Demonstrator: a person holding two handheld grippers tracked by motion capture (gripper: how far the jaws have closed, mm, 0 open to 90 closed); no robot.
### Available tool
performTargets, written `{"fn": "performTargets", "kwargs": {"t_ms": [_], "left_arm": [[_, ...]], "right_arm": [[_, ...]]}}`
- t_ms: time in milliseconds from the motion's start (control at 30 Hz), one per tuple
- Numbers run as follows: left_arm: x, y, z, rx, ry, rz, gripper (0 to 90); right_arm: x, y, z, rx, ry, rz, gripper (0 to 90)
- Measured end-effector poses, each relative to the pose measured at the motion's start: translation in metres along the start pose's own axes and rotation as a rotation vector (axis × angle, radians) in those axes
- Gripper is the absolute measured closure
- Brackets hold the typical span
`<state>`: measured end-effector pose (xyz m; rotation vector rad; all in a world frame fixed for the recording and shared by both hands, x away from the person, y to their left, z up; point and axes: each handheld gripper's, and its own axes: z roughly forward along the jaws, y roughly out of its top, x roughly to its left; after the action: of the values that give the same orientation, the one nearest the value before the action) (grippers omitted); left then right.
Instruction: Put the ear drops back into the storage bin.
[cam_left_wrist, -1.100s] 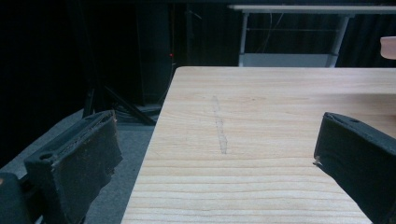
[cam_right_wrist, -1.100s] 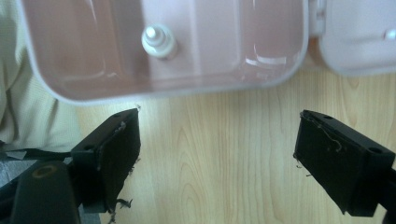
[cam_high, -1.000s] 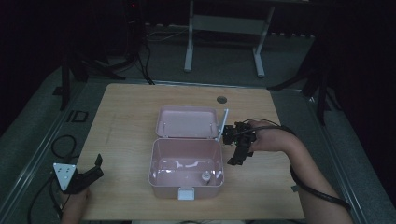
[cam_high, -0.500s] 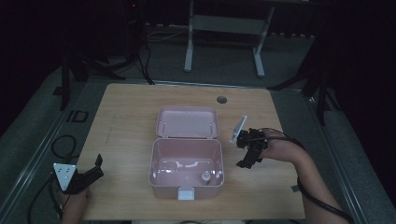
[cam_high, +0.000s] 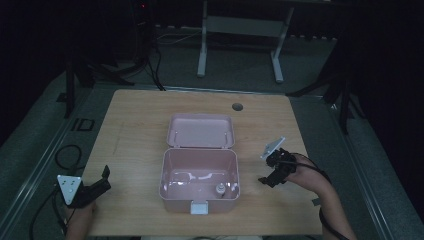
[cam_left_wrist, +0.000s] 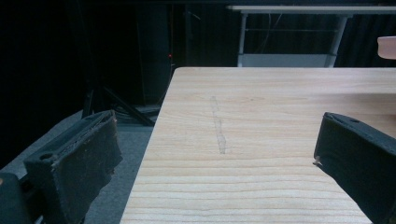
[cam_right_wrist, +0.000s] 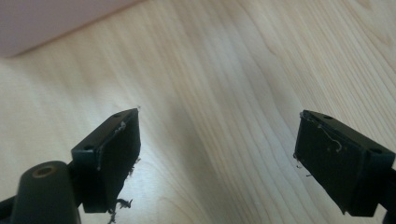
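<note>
Pink box (cam_high: 200, 175) sits mid-bench, lid (cam_high: 201, 131) thrown back flat toward the far edge, hinge axis running left-right. Small pale item (cam_high: 218, 189) rests on the box floor at the near-right corner. Your right gripper (cam_high: 272, 172) is the closer one: just beside the box's right wall, jaws apart and empty over bare wood, box wall at upper left in its own view (cam_right_wrist: 56, 18). Your left gripper (cam_high: 95, 187) sits well apart at the bench's near-left corner, jaws also apart, nothing between them. My read: anything next on the box or lid goes to the right hand, reaching left and toward the far edge.
</note>
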<state>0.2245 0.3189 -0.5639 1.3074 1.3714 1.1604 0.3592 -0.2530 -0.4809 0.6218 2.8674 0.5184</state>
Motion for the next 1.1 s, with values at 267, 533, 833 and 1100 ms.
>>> {"fn": "performTargets", "kwargs": {"t_ms": [267,533,833,1100], "left_arm": [[0.000,0.000,0.000,-0.001,-0.002,0.001,0.5],[0.000,0.000,0.000,-0.002,-0.003,0.001,0.5],[0.000,0.000,0.000,-0.002,-0.004,0.001,0.5],[0.000,0.000,0.000,0.000,-0.003,0.000,0.5]], "right_arm": [[-0.006,-0.035,0.007,-0.127,-0.058,0.115,14.0],[-0.008,-0.057,0.015,-0.254,-0.187,0.238,13.2],[-0.004,-0.074,0.028,-0.325,-0.294,0.344,12.3],[0.005,-0.083,0.035,-0.407,-0.429,0.480,11.2]]}}
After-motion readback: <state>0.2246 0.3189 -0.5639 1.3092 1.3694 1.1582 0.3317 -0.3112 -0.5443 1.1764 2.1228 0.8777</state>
